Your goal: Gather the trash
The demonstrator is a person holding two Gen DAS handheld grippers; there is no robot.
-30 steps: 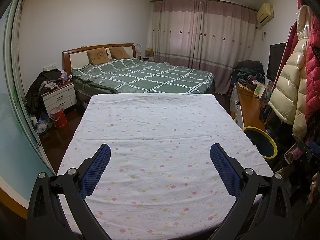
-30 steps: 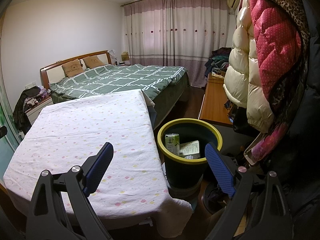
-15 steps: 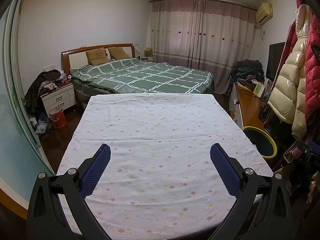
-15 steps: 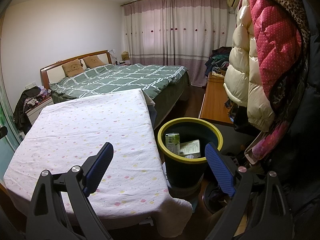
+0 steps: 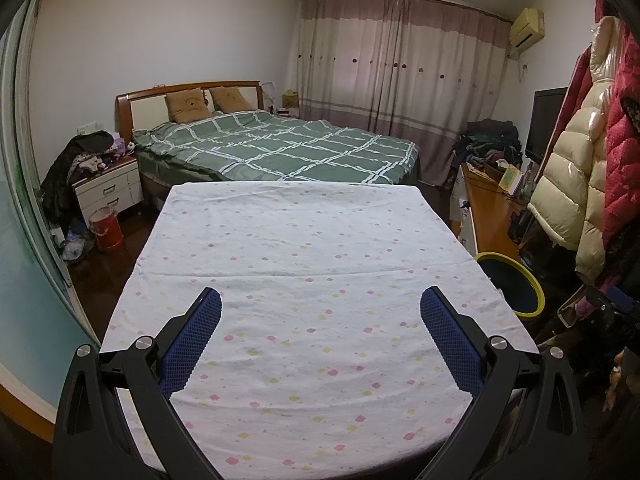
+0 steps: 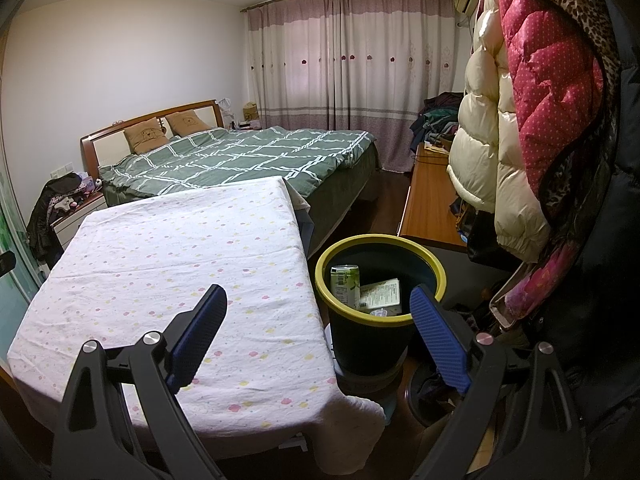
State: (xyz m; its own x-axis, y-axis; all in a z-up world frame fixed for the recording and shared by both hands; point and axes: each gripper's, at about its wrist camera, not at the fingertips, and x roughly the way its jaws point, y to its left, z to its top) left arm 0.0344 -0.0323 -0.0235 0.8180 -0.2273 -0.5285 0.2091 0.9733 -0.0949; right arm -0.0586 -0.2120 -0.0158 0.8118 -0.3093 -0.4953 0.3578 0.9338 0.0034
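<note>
Your left gripper (image 5: 320, 316) hangs over the near end of the table (image 5: 304, 248) with its jaws spread wide and nothing between them. Your right gripper (image 6: 318, 312) is likewise wide and empty, poised over the table's right corner and the rim of the bin (image 6: 380, 280), which stands on the floor just beside that edge.

The job looks close to done, as far as these views show: the flowered cloth is bare in both of them, with no scrap left on it. The trash sits inside the bin. I count three pieces there: one green can (image 6: 346, 286) standing upright against the left wall, one flat printed carton (image 6: 382, 293) leaning beside it, and one small clear item (image 6: 380, 313) at the near rim, too small to identify. More may lie deeper, out of sight.

What may remain is a check of the floor, mostly hidden from here. Farther off you have one bed (image 5: 280, 148) with two brown pillows, one red bucket (image 5: 106, 228) by the nightstand, and coats hanging at your right
</note>
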